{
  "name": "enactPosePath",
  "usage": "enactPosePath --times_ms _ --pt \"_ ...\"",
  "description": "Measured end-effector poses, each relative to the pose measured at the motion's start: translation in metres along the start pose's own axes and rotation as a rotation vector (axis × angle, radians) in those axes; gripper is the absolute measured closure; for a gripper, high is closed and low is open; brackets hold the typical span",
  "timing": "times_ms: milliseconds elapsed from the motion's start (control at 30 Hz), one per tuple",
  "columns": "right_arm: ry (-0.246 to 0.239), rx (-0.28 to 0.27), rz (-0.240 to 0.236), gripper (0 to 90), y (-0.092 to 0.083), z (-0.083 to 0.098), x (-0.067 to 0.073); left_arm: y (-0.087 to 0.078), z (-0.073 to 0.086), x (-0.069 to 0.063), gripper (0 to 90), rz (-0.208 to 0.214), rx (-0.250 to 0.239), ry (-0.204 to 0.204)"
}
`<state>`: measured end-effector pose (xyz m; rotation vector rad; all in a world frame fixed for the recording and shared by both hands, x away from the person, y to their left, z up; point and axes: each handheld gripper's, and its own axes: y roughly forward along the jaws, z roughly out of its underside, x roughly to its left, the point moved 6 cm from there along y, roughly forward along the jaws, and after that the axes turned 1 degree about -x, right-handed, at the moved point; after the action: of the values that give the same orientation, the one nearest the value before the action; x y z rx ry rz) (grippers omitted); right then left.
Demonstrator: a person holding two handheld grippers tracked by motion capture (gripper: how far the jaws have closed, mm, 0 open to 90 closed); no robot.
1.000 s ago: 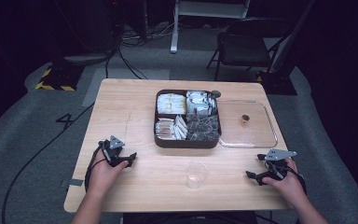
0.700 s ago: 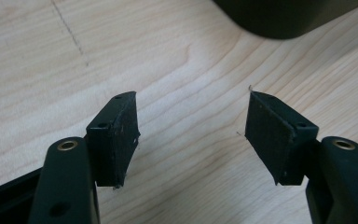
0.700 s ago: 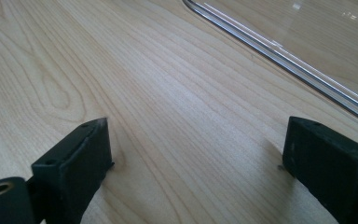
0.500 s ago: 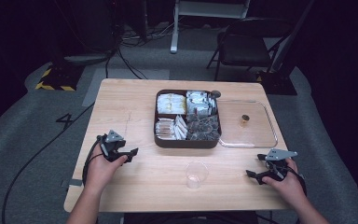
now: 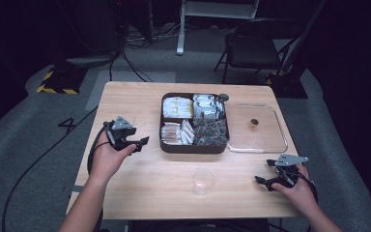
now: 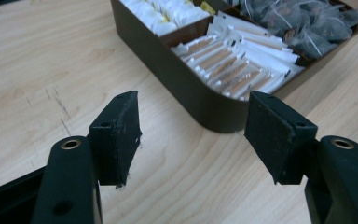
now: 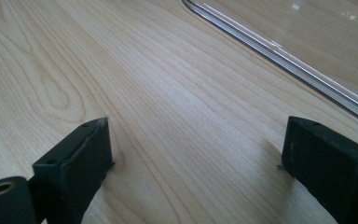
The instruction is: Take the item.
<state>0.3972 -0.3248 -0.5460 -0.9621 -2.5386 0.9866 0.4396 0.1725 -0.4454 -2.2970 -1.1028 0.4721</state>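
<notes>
A dark brown compartment box [image 5: 194, 145] stands mid-table, holding white sachets [image 6: 235, 65], pale packets and dark tea bags [image 5: 210, 131]. My left gripper [image 5: 141, 142] hovers above the wood to the left of the box, open, with nothing between its pads; in the left gripper view [image 6: 193, 100] it points at the box's near wall. My right gripper [image 5: 264, 172] rests near the front right edge, open over bare wood [image 7: 196, 126]; its jaws have just been closing a little, with nothing between them. A clear plastic cup [image 5: 203, 180] stands upright between the two hands.
A clear flat lid [image 5: 270, 140] lies right of the box with a small brown object [image 5: 254, 124] on it; its rim [image 7: 279, 56] runs ahead of the right gripper. A folding chair [image 5: 251, 53] and floor cables sit beyond the table [image 5: 135, 96].
The left hand has lifted off the table and moved up and toward the box. The right hand stays in place.
</notes>
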Motion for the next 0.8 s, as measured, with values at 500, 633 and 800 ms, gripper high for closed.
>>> enactPosePath --times_ms 500,633,800 --pt "-0.002 -0.015 0.001 15.0 -0.002 0.000 -0.003 0.030 -0.067 -0.003 35.9 0.033 -0.036 0.069" --pt "-0.002 -0.015 0.000 15.1 -0.002 0.000 -0.003 0.041 -0.085 -0.007 35.9 0.053 -0.058 0.075" --pt "-0.004 -0.020 -0.005 18.3 -0.003 0.000 -0.002 0.061 -0.101 -0.009 36.1 0.082 -0.075 0.061"
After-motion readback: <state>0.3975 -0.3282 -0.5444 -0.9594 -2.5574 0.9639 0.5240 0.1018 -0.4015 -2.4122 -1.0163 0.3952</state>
